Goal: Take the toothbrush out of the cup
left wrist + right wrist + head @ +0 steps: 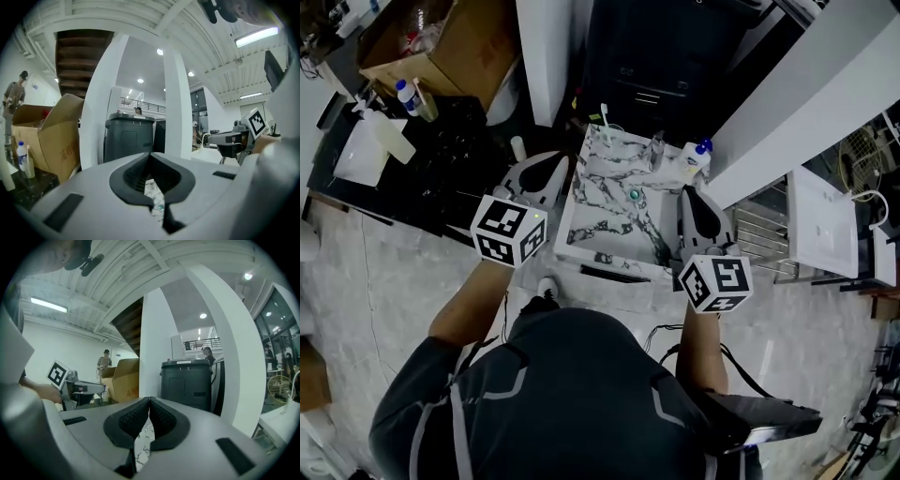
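Observation:
A white toothbrush (604,114) stands upright in a cup (609,134) at the far left corner of the marble-patterned counter (600,216) in the head view. My left gripper (551,165) hovers just left of the counter's left edge, its jaws pressed together with nothing between them; in its own view it (150,153) points level over the marble. My right gripper (687,194) hangs over the counter's right side, also shut and empty (149,399). Neither gripper touches the cup or the brush. Neither gripper view shows the cup.
A blue-capped bottle (700,156) and a clear glass (657,150) stand at the counter's far right. A black table (441,155) with bottles (410,97) lies to the left, a cardboard box (441,42) behind it. A dark bin (129,138) and white pillars (178,103) stand ahead.

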`<state>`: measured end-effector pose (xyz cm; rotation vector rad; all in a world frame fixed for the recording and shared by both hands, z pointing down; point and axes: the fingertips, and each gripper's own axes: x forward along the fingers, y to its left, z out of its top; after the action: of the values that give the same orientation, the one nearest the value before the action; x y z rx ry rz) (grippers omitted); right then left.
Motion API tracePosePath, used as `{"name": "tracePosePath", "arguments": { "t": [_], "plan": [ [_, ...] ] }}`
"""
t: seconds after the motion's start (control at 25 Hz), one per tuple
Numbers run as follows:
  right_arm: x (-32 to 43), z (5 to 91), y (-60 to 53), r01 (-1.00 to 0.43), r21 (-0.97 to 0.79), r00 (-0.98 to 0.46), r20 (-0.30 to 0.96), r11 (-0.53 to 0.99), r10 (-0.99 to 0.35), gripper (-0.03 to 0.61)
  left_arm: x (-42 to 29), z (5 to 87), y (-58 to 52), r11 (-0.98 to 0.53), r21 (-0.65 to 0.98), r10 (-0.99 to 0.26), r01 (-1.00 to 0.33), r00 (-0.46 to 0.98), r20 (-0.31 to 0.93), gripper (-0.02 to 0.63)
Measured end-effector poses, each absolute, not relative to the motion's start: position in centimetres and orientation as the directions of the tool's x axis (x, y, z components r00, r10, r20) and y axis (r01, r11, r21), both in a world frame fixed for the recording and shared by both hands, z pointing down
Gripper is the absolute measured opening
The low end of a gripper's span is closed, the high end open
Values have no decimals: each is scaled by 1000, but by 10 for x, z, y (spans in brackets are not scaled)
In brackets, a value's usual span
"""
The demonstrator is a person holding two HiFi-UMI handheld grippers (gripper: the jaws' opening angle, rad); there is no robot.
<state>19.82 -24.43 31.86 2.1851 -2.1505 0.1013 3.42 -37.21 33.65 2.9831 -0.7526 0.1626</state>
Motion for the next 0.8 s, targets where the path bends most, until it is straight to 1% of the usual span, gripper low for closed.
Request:
{"name": "tracePosePath", "arguments": {
  "t": [0.32, 0.44, 0.6, 0.8],
  "plan": [
    [205, 338, -283, -992, 25, 129, 124, -127, -984, 28, 71, 380, -441, -913, 87, -384, -399, 911, 149, 9],
    [213, 348, -292, -986, 10, 163, 132, -164, -978, 28, 83, 406, -461, -911, 117, -372, -396, 910, 183, 9],
    [220, 364, -295, -988, -8, 153, 167, -157, -974, 28, 97, 434, -477, -896, 163, -379, -414, 902, 208, 9],
    [225, 376, -304, -995, 7, 98, 181, -99, -979, 28, 120, 463, -495, -878, 198, -389, -435, 891, 234, 11]
  ]
}}
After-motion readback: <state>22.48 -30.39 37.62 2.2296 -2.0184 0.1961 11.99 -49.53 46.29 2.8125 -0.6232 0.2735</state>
